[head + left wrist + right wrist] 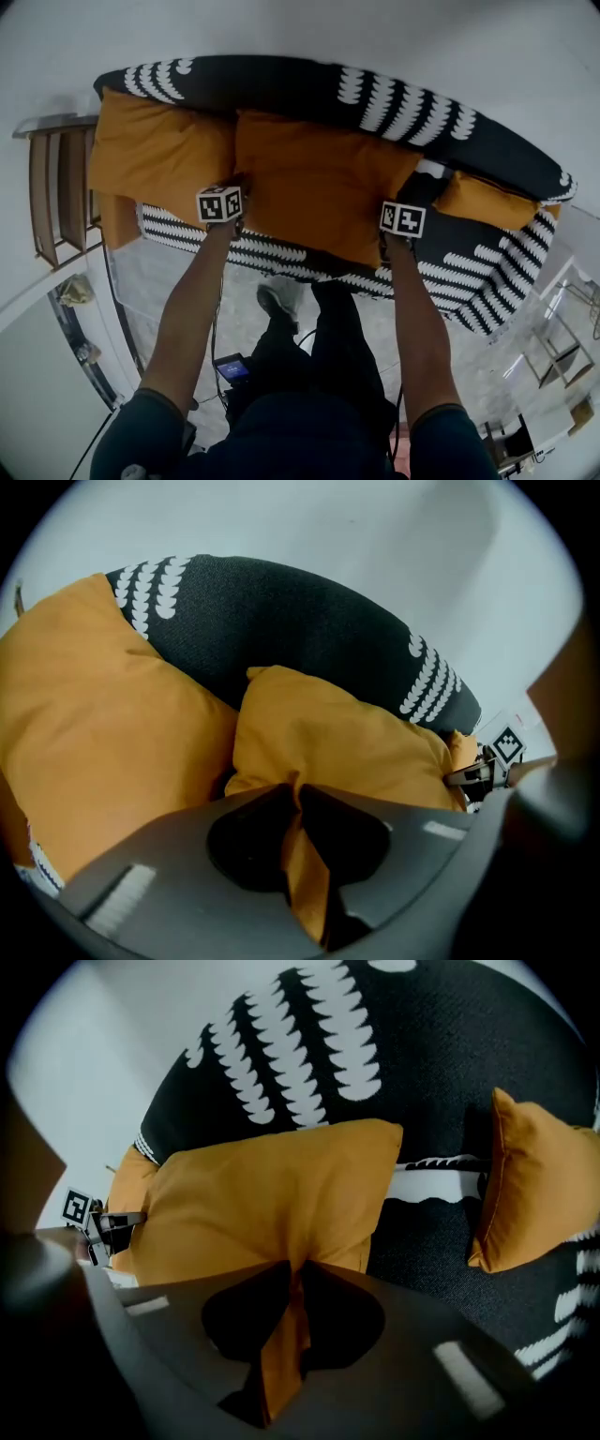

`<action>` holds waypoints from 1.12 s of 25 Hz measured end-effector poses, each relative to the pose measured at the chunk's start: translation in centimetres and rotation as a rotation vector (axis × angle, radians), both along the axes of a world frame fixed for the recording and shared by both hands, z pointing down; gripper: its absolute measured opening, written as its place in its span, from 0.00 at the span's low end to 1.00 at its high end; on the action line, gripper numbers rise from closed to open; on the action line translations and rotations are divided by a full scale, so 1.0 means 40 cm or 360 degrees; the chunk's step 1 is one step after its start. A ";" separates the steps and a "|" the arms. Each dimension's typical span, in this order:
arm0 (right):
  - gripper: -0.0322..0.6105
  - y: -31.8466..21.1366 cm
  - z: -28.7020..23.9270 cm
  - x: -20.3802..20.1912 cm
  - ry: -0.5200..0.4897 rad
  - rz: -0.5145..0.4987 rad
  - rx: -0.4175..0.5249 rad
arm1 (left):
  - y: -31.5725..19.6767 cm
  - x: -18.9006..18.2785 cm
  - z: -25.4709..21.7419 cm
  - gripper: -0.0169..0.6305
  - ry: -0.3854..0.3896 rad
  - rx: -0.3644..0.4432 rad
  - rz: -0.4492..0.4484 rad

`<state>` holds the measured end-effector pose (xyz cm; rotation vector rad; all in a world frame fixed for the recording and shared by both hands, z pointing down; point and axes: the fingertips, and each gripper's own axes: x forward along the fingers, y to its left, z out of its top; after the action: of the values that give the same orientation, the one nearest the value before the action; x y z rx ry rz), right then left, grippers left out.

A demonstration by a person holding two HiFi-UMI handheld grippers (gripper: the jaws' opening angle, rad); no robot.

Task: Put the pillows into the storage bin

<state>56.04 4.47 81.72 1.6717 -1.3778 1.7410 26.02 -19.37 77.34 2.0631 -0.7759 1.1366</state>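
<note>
Three orange pillows lie on a black sofa with white patterns (394, 94). My two grippers hold the middle pillow (314, 183) by its front corners. The left gripper (228, 217) is shut on the pillow's left corner, and a fold of orange cloth (302, 855) is pinched between its jaws. My right gripper (394, 234) is shut on the right corner, with cloth (286, 1335) squeezed between its pads. A larger orange pillow (155, 150) leans at the sofa's left end. The small third pillow (483, 202) rests at the right end. No storage bin is in view.
A wooden slatted side table (56, 183) stands left of the sofa. A white wall (300, 28) rises behind it. My legs and a shoe (277, 305) stand on the tiled floor in front. Metal-framed furniture (558, 347) is at the lower right.
</note>
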 end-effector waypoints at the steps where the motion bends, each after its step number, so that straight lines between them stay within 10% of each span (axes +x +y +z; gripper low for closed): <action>1: 0.11 -0.002 -0.018 -0.002 0.0024 -0.0006 0.0028 | 0.001 -0.004 -0.011 0.06 -0.0005 0.0017 -0.0008; 14: 0.09 -0.035 -0.379 -0.123 0.0158 -0.0170 0.0417 | 0.092 -0.210 -0.310 0.03 0.0234 0.0314 -0.0317; 28: 0.09 -0.244 -0.649 -0.700 0.0016 -0.0701 0.0674 | 0.151 -0.896 -0.552 0.03 0.0256 0.0593 -0.0903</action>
<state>28.03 -5.27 55.75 1.4071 -2.0319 1.2514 -9.83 -13.35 55.27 1.9873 -1.4570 0.5327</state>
